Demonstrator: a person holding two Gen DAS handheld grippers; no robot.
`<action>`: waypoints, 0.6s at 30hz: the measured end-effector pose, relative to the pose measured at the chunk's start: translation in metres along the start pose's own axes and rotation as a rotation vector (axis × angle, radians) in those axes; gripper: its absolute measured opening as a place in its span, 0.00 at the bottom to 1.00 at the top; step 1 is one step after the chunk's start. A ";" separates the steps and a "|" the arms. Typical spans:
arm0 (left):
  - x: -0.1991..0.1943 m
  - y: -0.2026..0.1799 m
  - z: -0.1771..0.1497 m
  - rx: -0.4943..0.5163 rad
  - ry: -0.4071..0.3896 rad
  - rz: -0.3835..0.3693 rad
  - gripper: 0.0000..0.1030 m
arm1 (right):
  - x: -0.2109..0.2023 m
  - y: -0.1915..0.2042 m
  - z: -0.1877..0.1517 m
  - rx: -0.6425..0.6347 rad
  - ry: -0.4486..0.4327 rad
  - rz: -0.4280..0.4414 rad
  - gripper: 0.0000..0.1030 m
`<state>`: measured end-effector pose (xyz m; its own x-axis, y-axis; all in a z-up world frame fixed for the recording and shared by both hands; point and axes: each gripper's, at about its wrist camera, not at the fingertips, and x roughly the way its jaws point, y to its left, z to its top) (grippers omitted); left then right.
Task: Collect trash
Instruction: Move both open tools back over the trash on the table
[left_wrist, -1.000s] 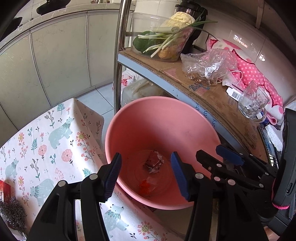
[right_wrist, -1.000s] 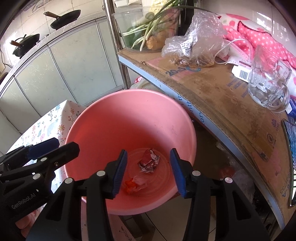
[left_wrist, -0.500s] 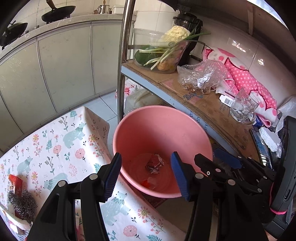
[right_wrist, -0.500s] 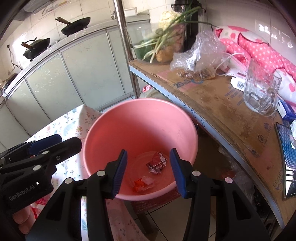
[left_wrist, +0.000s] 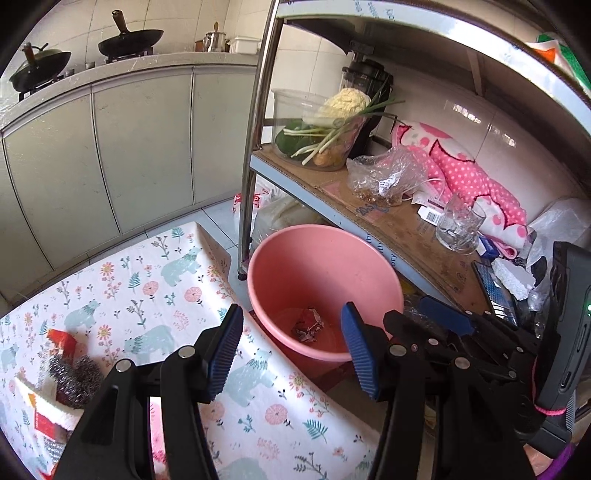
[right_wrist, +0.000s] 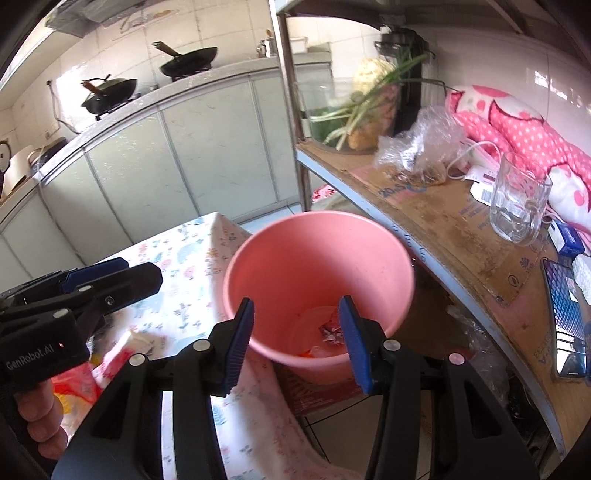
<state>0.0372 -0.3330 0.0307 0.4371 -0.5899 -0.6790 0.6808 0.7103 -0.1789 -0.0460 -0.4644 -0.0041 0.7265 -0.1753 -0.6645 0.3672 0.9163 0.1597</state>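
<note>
At the far left, steel scourers (left_wrist: 75, 376) and red packets (left_wrist: 62, 339) lie on the flowered tablecloth (left_wrist: 155, 280). The left gripper (left_wrist: 291, 347) hangs over the cloth's edge, its jaws spread wide with nothing between them. Just beside the table stands the pink bucket (left_wrist: 325, 266), with crumpled wrappers (left_wrist: 308, 326) lying at its bottom. The right gripper (right_wrist: 297, 338), also spread and empty, hovers above the bucket's near rim. To the right, a glass mug (right_wrist: 517, 206) stands on the cardboard-lined shelf (right_wrist: 461, 229).
</note>
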 end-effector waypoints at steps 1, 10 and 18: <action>-0.006 0.002 -0.002 -0.001 -0.007 -0.001 0.53 | -0.003 0.003 -0.001 -0.006 -0.001 0.009 0.47; -0.063 0.030 -0.028 -0.029 -0.044 0.042 0.53 | -0.022 0.036 -0.017 -0.054 -0.001 0.080 0.47; -0.126 0.075 -0.056 -0.064 -0.102 0.112 0.53 | -0.025 0.060 -0.037 -0.088 0.036 0.137 0.47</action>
<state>0.0002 -0.1840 0.0632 0.5679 -0.5389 -0.6222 0.5867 0.7952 -0.1532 -0.0636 -0.3923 -0.0045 0.7442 -0.0350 -0.6670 0.2129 0.9590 0.1872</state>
